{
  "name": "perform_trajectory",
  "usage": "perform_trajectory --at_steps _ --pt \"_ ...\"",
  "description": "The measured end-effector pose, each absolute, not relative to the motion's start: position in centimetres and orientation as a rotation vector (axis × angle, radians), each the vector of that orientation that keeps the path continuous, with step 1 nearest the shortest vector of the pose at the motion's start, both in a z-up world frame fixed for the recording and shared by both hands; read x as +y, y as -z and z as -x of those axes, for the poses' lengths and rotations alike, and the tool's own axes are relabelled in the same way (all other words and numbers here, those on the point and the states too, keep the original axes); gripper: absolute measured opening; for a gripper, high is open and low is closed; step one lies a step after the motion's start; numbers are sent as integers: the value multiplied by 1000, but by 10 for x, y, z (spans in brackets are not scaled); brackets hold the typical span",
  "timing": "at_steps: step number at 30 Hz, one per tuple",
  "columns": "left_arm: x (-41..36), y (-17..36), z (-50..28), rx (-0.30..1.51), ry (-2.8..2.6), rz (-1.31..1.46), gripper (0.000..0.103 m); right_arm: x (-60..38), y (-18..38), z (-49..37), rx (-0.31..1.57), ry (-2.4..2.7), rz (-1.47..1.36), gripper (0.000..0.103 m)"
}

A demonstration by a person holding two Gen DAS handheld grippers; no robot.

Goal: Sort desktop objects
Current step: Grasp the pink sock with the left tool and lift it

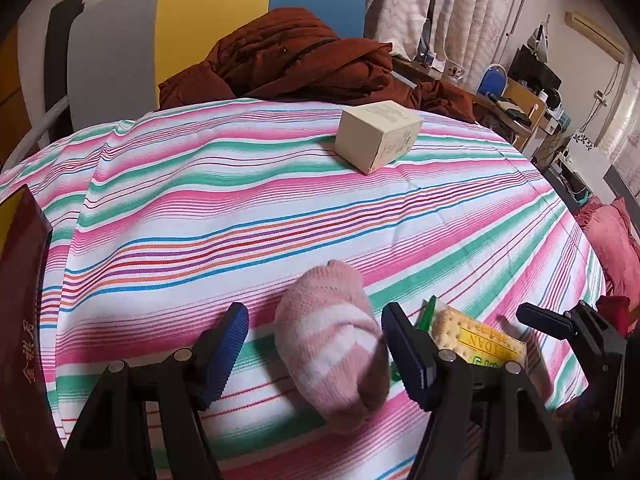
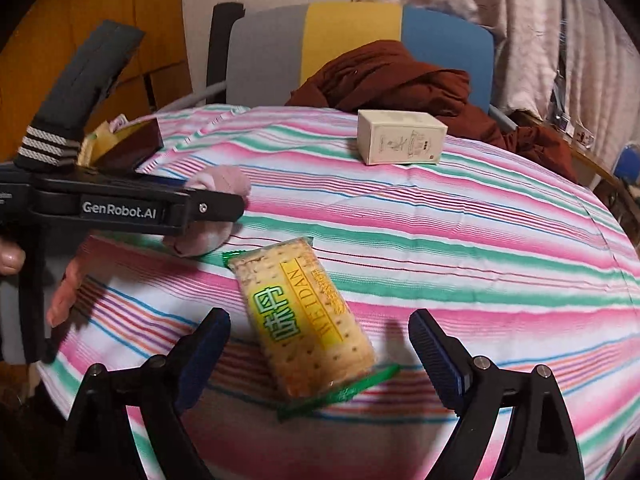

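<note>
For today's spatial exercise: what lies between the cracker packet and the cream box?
Only bare striped tablecloth lies between the cracker packet and the cream box; the right wrist view shows it.

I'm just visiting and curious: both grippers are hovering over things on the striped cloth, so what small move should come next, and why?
Probably shutting the left gripper on the pink sock: its jaws stand open with the sock lying between them. The right gripper is likewise open around the cracker packet, grasping nothing yet.

Between my left gripper's (image 1: pixel 314 354) fingers lies the sock (image 1: pixel 334 344), the cracker packet (image 2: pixel 306 316) between my right gripper's (image 2: pixel 320 354), the box (image 1: pixel 378 136) far ahead.
</note>
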State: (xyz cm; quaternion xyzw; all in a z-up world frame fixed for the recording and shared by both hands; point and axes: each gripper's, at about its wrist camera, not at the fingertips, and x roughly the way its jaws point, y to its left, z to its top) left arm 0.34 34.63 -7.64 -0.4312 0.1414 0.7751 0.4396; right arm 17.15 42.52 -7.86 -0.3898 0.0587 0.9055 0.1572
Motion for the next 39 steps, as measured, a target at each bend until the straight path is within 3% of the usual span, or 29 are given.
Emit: perform_trajectory --at_steps 5,12,14,16,22,39 --pt "342 79 3 315 -1916 1103 70 427 84 -165 146 -2566 1162 91" --pt "340 77 -1 321 -1880 1071 57 427 86 -163 143 -2538 1165 88" --pt "340 76 -2 327 -1866 1059 50 425 85 -163 149 -2544 1168 83" --pt "338 74 -5 339 -1863 1043 48 423 85 -163 156 -2553 1170 71" --pt "321 73 -5 314 -1881 1034 47 414 83 -161 164 -2543 1154 57" --pt "260 71 -5 239 -2002 1004 45 383 82 -134 237 -2534 1117 51"
